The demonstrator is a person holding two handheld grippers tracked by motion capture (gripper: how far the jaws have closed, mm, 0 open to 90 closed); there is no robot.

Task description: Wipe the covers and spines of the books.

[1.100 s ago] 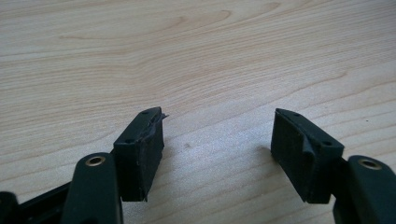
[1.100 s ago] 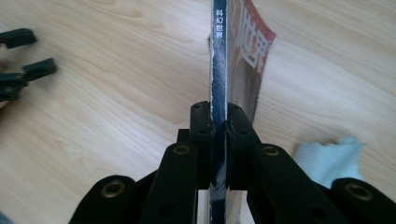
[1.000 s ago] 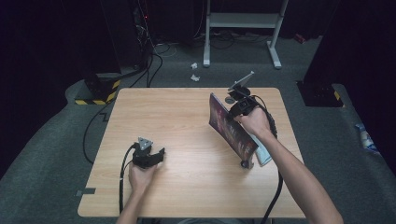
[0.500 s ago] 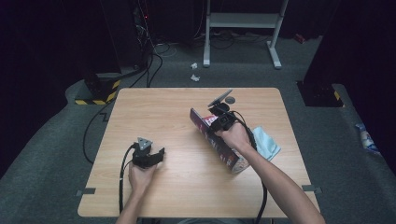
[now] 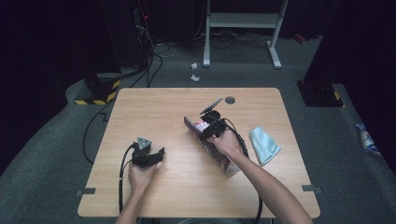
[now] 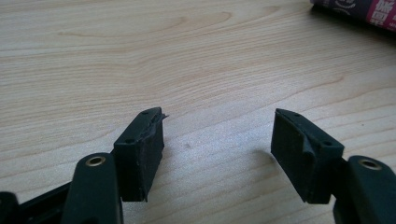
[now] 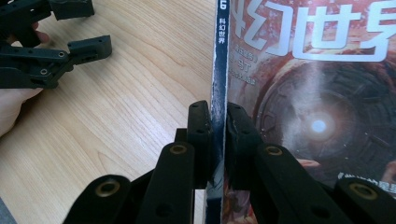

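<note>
A magazine (image 5: 223,162) with a dark red cover and white Chinese title lies slanted on the wooden table (image 5: 163,107), right of centre. My right gripper (image 5: 208,132) is shut on it. In the right gripper view the two pads clamp the magazine's (image 7: 299,93) thin dark spine, one on each side, at my right gripper (image 7: 218,109). My left gripper (image 5: 156,154) rests on the table at front left, jaws open and nothing between them (image 6: 217,135). The magazine's edge (image 6: 359,7) lies farther off.
A light blue cloth (image 5: 264,144) lies on the table right of the magazine. A round cable hole (image 5: 229,100) sits near the far edge. The left gripper (image 7: 70,51) and its hand lie close to the magazine's left side.
My right hand has carried the magazine left and down, from standing near the right edge to low near the table's middle. The blue cloth is uncovered. The left gripper has stayed put.
</note>
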